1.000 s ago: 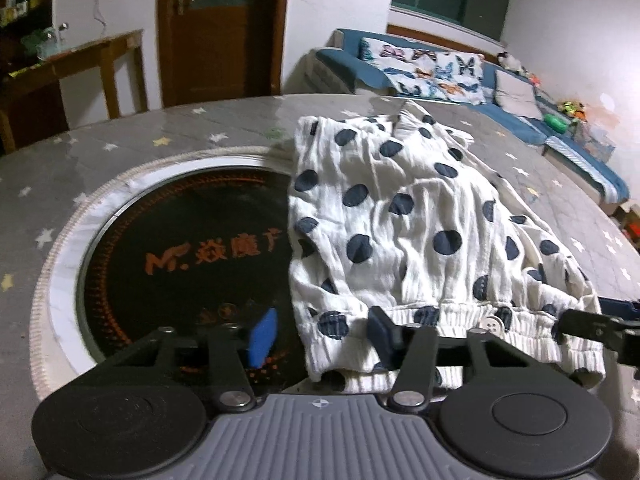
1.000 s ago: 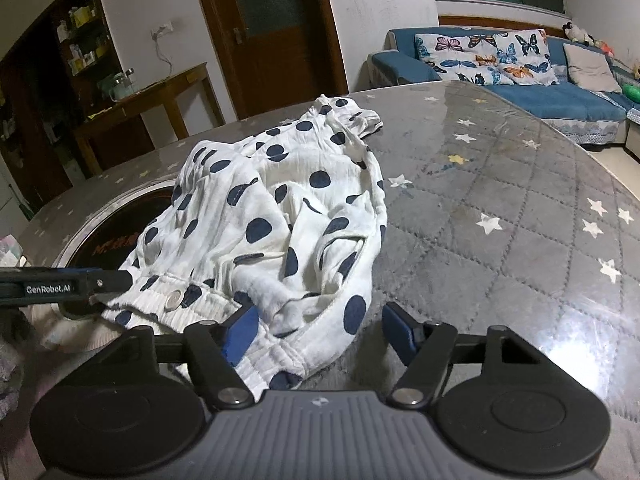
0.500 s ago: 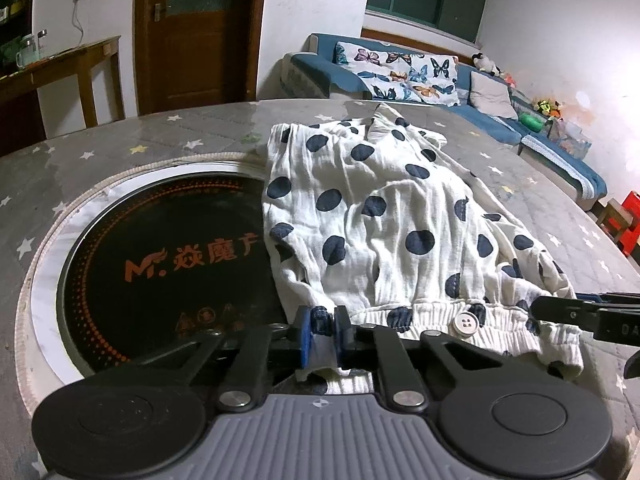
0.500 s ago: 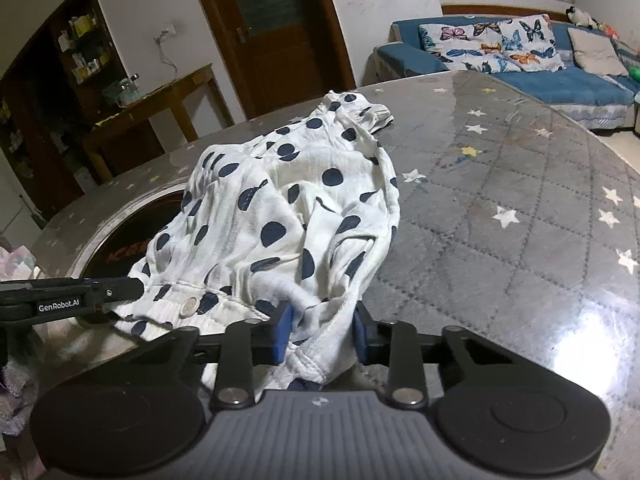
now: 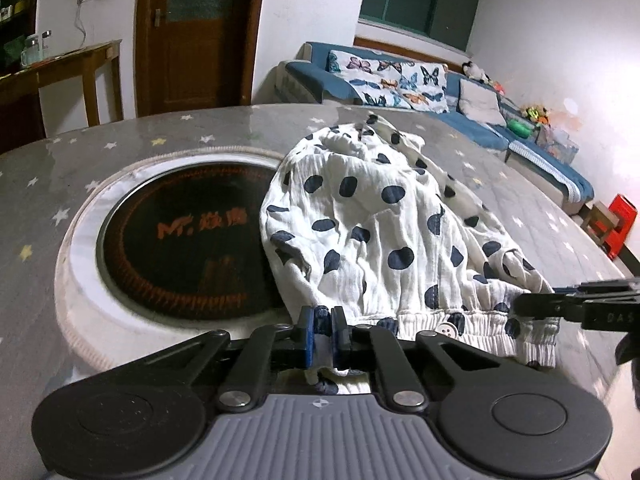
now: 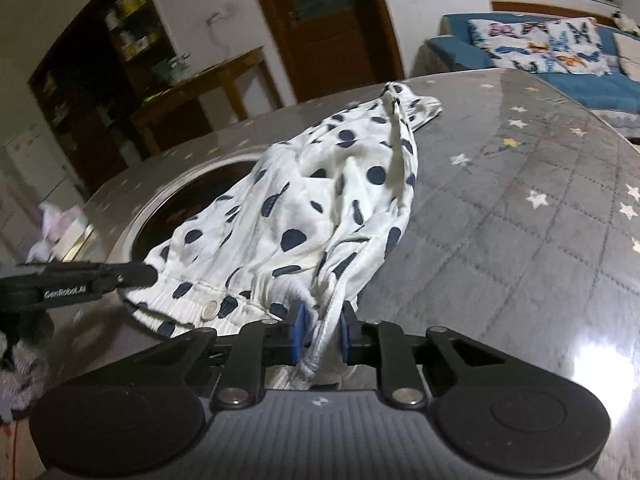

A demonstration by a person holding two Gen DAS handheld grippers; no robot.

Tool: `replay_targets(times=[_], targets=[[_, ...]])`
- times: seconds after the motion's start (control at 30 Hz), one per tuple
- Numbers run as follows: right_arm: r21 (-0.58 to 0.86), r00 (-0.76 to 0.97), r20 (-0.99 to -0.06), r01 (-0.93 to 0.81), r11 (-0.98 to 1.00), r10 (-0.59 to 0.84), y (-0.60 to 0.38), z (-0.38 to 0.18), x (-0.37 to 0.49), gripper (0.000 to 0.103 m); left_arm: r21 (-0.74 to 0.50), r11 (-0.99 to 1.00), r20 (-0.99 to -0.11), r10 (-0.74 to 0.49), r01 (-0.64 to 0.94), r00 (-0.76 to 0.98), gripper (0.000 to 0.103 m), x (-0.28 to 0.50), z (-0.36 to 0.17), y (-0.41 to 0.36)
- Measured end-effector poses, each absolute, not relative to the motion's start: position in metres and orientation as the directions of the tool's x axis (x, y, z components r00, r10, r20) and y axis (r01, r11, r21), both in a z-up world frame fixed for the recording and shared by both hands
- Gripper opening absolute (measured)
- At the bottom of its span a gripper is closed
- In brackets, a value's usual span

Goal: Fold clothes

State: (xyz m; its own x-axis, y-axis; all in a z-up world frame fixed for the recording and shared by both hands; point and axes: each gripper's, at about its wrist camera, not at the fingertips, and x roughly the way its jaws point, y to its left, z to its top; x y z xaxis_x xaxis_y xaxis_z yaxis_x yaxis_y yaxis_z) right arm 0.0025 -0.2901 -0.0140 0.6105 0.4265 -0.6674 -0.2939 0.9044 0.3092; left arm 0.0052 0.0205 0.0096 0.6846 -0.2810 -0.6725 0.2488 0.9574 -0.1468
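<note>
On the grey star-patterned table (image 5: 120, 148), a white garment with navy dots (image 5: 376, 236) lies crumpled, partly over a round black inset hob (image 5: 180, 248). Both grippers pinch its elastic waistband: the left gripper (image 5: 323, 334) and right gripper (image 6: 320, 334) each have fingers nearly closed on cloth. This looks like a lift or a drag to spread it flat. No containers are visible.

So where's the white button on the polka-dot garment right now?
The button sits on the garment's elastic waistband, between the left gripper and right gripper clamped on that band, near the table's front edge.
</note>
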Motion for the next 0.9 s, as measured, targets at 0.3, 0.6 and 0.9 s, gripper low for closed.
replay_targets(times=[0.3,0.6,0.9], targets=[[0.294,0.488,-0.722,-0.425,0.856,0.490,-0.286,-0.001,-0.045,0.016,-0.141,0.930,-0.716,-0.333,0.340,0.613,0.009,-0.053,0.009,0.028],[0.252,0.492,-0.725,-0.463,0.850,0.483,-0.303,0.033,-0.047,0.028,-0.145,0.908,-0.709,-0.373,0.393,0.599,0.021,-0.059,0.019,0.035],[0.170,0.601,-0.676,-0.436,0.884,0.427,-0.297,0.047,0.042,0.031,-0.093,0.927,-0.666,-0.329,0.363,0.669,0.054,-0.047,0.034,0.032]])
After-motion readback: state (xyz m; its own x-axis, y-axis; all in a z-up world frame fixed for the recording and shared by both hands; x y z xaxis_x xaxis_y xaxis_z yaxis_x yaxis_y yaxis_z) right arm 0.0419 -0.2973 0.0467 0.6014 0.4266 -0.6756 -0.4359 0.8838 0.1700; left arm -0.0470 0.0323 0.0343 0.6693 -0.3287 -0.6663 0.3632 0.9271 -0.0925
